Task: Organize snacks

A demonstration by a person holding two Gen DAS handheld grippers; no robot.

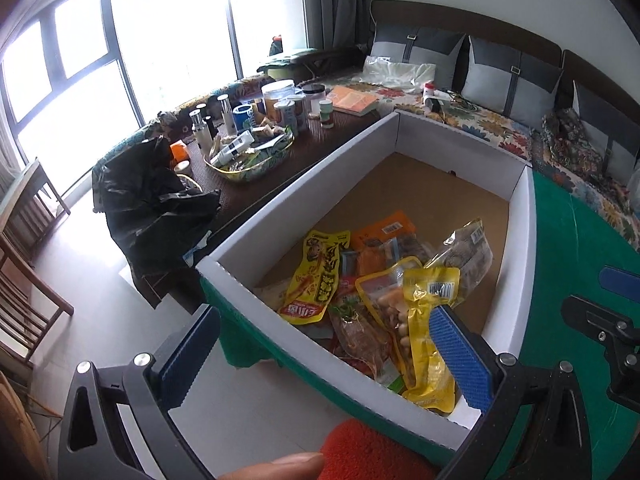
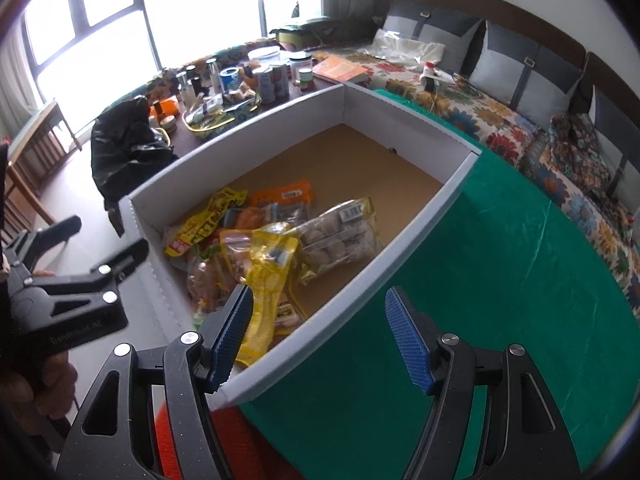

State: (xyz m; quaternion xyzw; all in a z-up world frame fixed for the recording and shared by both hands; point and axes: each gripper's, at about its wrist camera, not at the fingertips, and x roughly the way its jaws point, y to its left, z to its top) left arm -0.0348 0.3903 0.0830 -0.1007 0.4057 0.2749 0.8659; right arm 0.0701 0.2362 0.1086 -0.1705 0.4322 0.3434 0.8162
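We hold both grippers with fingers wide and empty: the left gripper (image 1: 324, 356) over the white box's (image 1: 288, 204) near wall, the right gripper (image 2: 320, 344) astride its side wall. The snack packets (image 2: 276, 240) crowd the near end; the far brown floor lies bare. The green bench (image 2: 500, 280) is open.

bare far half of white box (image 2: 420, 216), snack packets (image 2: 276, 248) crowding its near end
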